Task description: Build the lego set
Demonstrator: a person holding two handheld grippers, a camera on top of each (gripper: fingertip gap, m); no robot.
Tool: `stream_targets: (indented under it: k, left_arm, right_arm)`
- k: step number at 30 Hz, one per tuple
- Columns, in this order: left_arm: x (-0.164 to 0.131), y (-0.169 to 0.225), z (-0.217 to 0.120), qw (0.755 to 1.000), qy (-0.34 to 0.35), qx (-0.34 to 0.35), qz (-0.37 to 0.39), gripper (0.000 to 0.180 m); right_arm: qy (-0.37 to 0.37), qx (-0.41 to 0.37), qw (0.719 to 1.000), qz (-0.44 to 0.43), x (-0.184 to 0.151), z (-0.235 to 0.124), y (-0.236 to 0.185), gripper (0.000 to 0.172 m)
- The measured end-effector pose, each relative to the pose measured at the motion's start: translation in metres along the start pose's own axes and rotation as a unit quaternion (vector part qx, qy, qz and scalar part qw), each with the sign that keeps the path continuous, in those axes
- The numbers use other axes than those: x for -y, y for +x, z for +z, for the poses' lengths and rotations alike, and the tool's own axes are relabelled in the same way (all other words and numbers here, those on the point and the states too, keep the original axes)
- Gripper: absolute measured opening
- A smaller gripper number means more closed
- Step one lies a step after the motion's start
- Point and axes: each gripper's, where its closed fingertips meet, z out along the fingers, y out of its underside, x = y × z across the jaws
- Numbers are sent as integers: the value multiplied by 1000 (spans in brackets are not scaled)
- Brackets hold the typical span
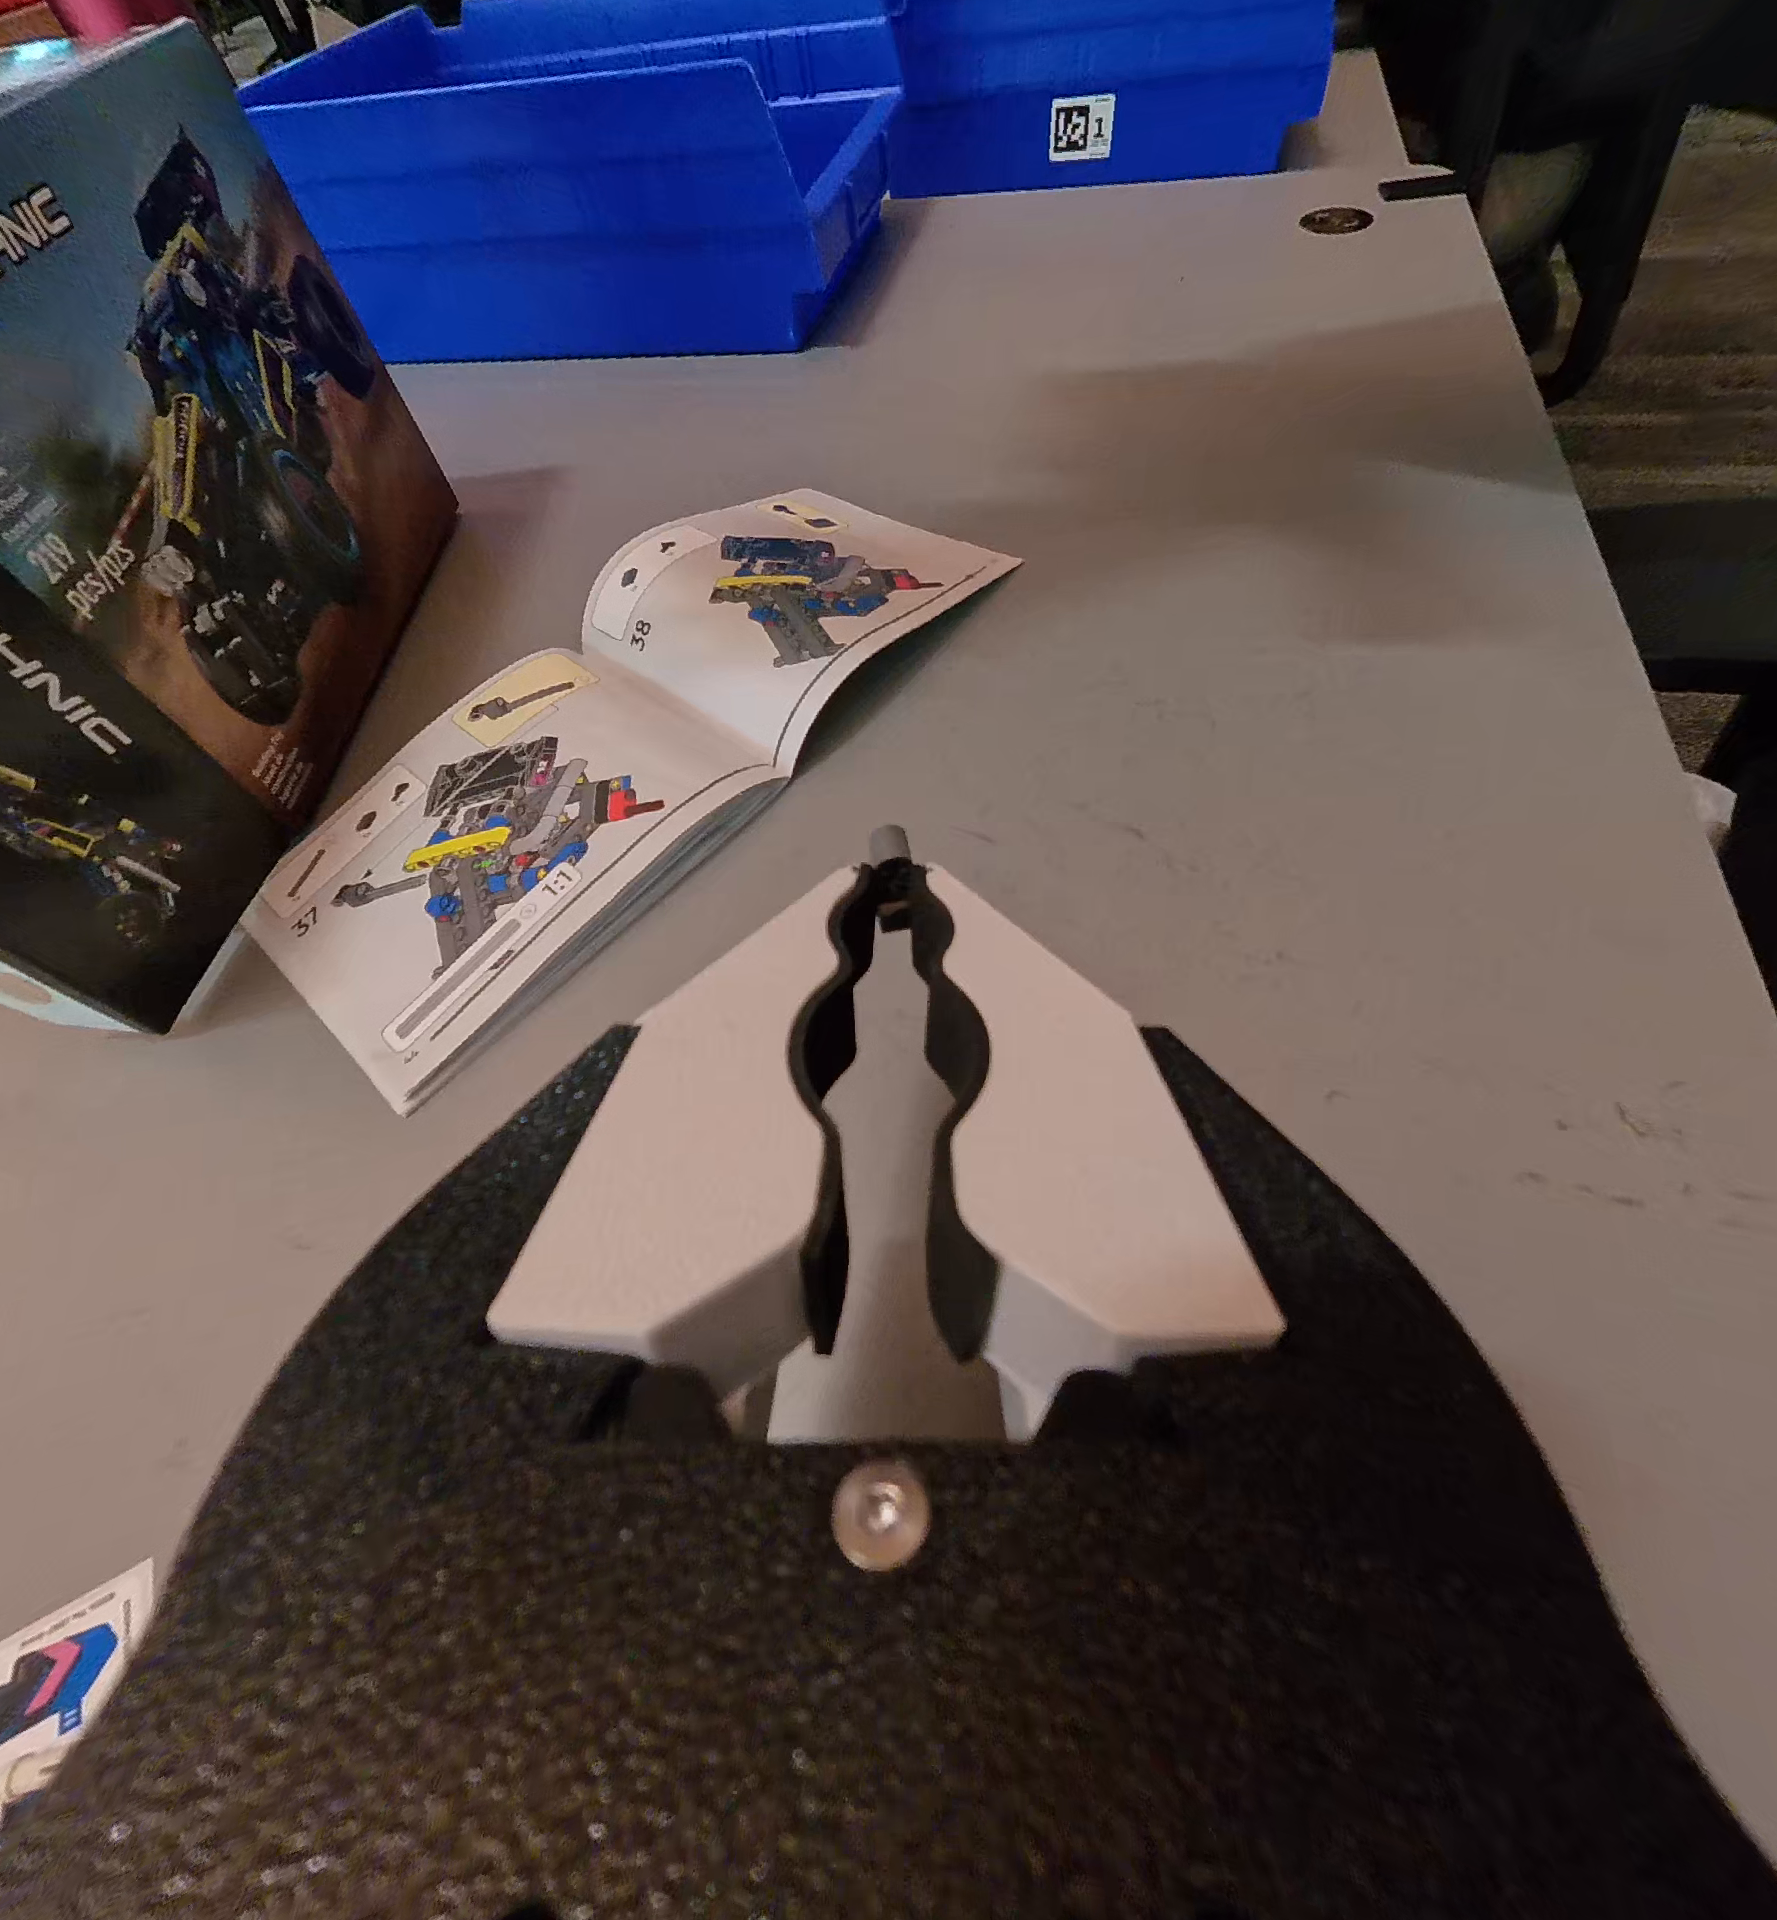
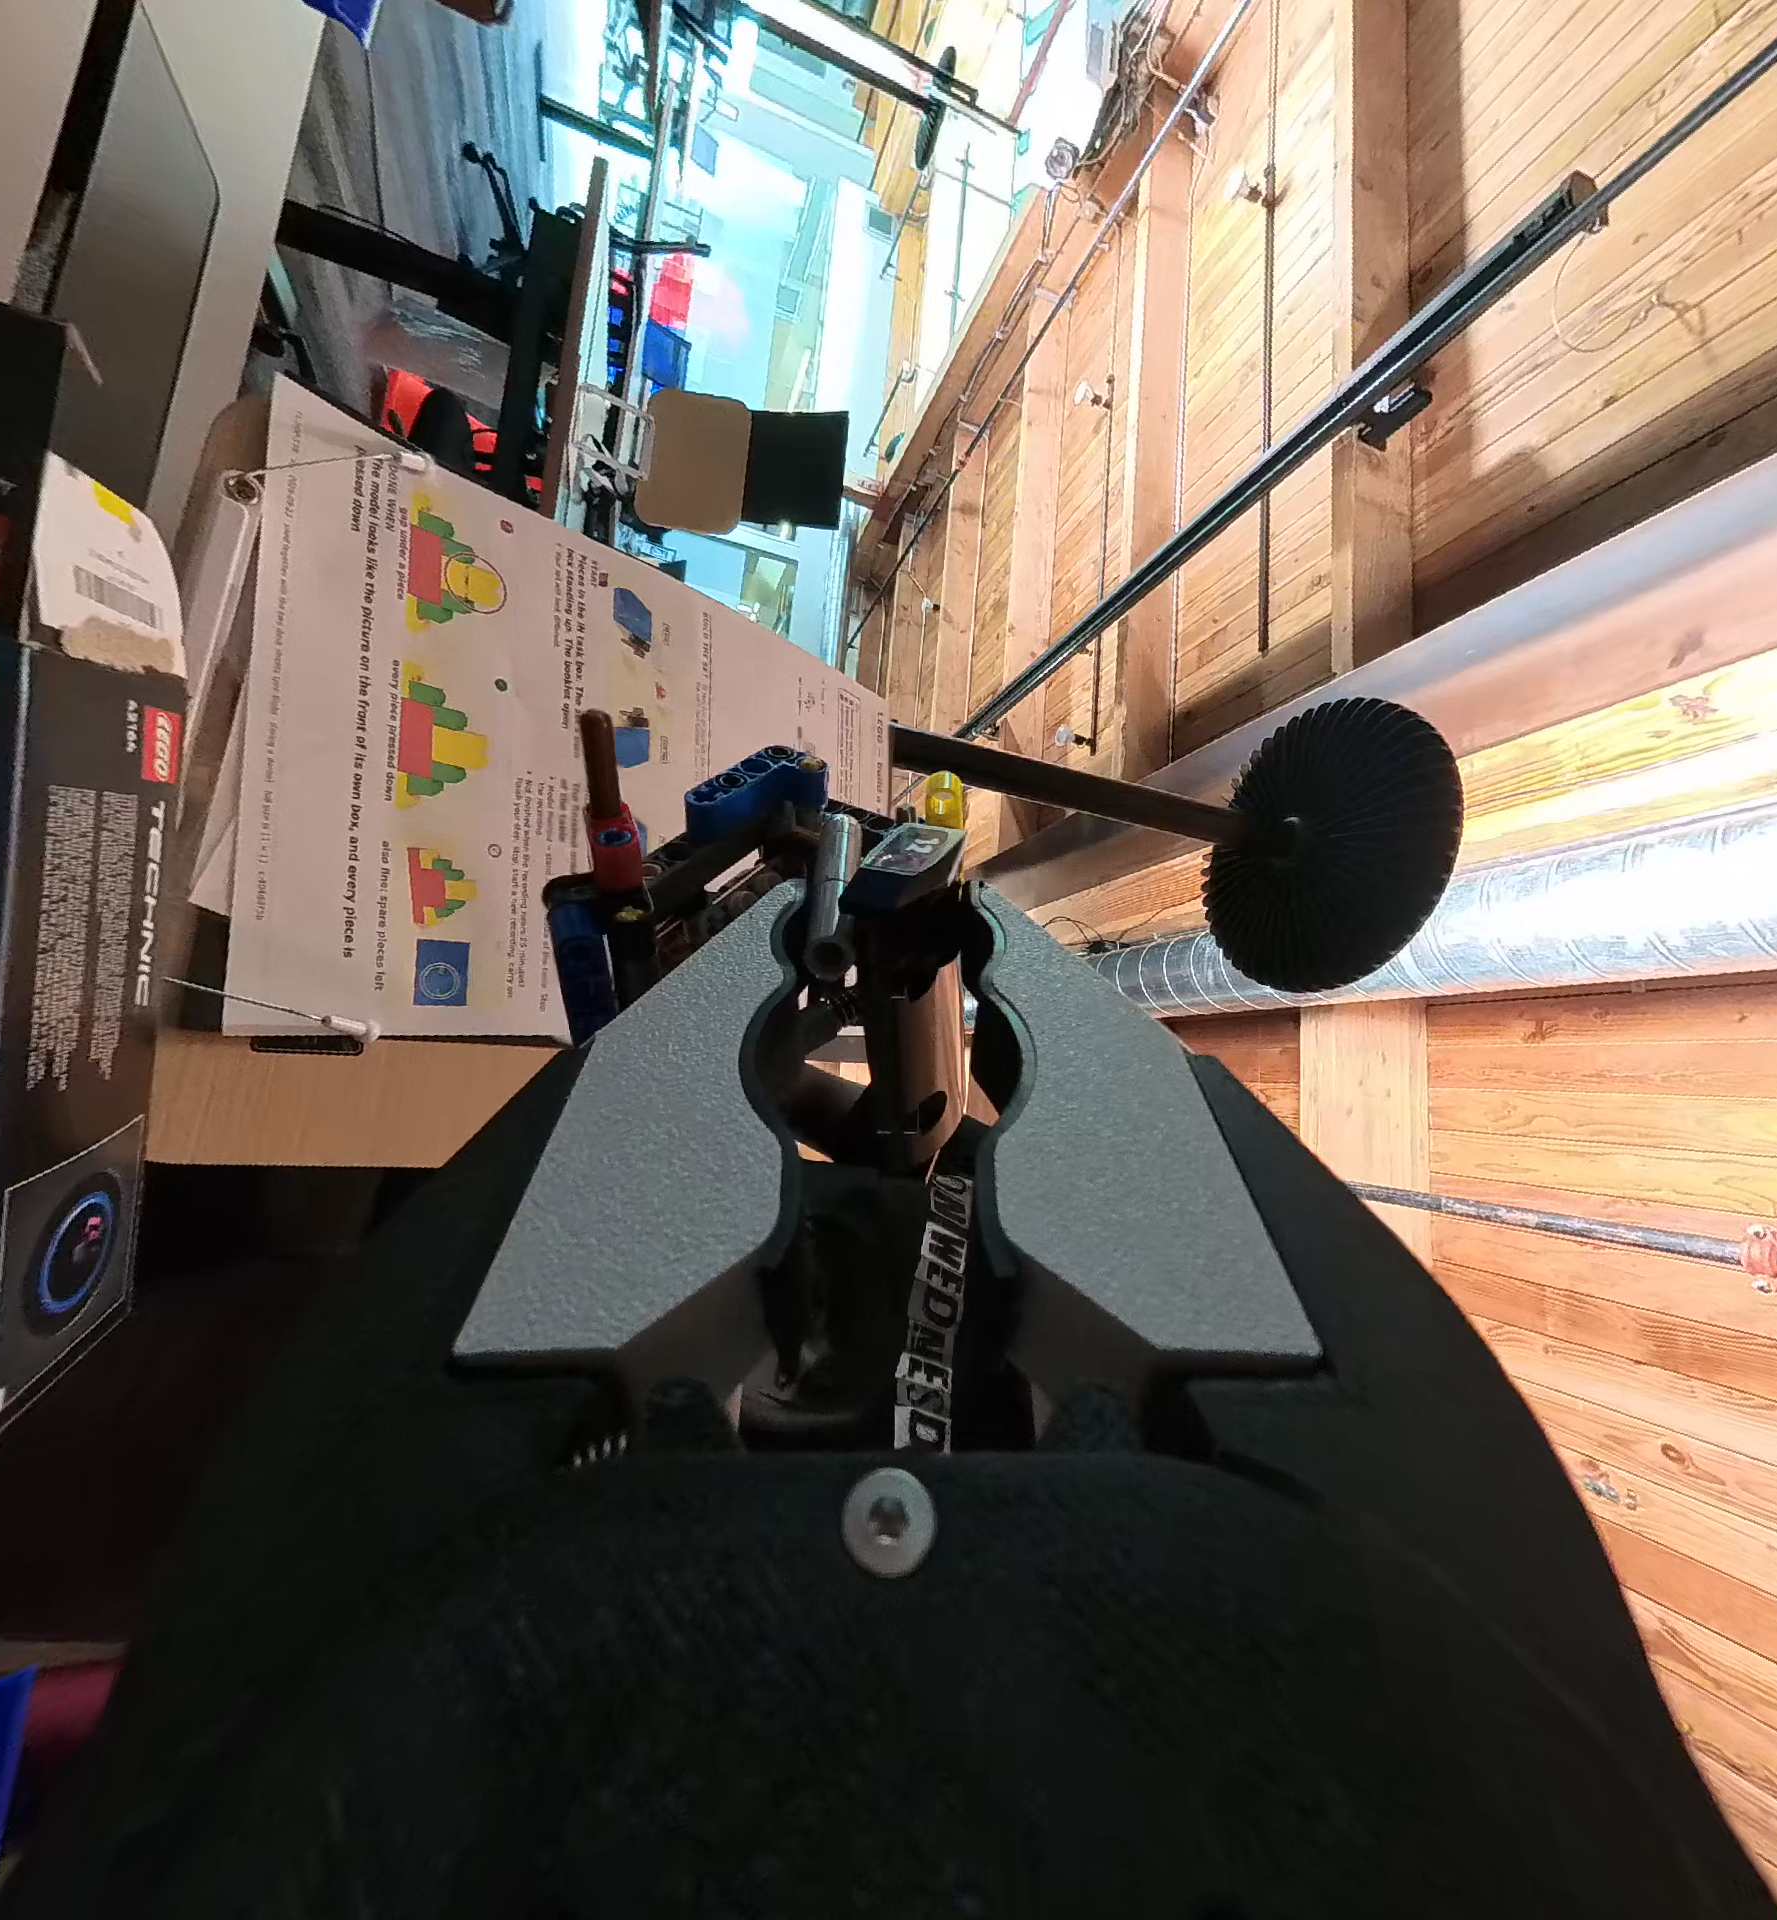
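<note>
The right gripper (image 2: 889, 914) clamps a partly built brick model (image 2: 759, 862) of black, blue and red beams, raised near a printed sheet (image 2: 427, 727); judged rigid but liable to shed pieces, best gripped on its black frame. Its lower half is hidden behind the fingers.

The left gripper (image 1: 889, 883) pinches a small grey-and-black pin (image 1: 889, 847) over the grey table (image 1: 1227, 675), right of an open booklet (image 1: 593, 769). Judged light and hard; mostly concealed.

Booklet (image 1: 593, 790): open on desk (image 1: 1227, 727), right of box (image 1: 136, 499).
Bins (image 1: 593, 197): behind booklet, at desk's far edge.
</note>
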Motion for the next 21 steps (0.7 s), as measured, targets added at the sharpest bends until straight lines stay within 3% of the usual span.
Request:
stream_targets:
  k: [9,17,21]
  left_arm:
    - [0,-1,-1,1000,0,1,-1,3]
    - [0,0,0,1000,0,0,0,3]
    - [0,0,0,1000,0,0,0,3]
  right_arm:
    - [9,11,1000,-1,0,8,4,24]
    - [22,18,998,47,4,14,10,24]
    - [-3,-5,1000,30,-5,12,19,24]
